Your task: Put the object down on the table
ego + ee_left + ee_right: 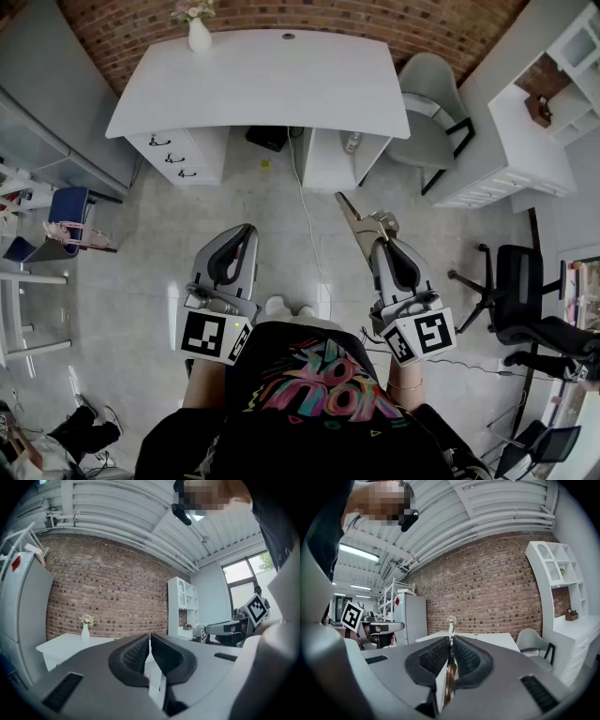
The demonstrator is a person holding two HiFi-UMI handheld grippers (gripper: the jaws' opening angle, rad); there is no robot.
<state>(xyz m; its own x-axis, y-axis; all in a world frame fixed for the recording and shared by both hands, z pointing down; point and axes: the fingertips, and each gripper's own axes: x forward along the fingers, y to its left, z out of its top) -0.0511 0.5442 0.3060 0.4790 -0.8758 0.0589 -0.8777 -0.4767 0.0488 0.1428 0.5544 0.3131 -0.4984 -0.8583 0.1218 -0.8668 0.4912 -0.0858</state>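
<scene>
Nearest the lens is your black printed shirt (314,394); both tongs sit just ahead of it. The right tongs (380,242) are clamped on the object (354,216), with the ribbed pads pressed on both of its faces. The left tongs (242,231) are closed with nothing visible between them.

The object is thin and flat, tan with a brassy edge (449,679), and looks rigid. I can't tell what it is. Its long axis continues the line of the right tongs, sticking out past the tips and tapering forward and slightly left.

The key relation is that the table (262,80) lies well ahead of both tips, across bare floor. Its top is smooth, white and bare apart from a vase (199,33) at the far left corner. You need to close that gap first, right hand leading. Then I'd lay the blade flat, not edge-on. A grey chair (427,112) stands beyond the right tongs, at the table's right end.
</scene>
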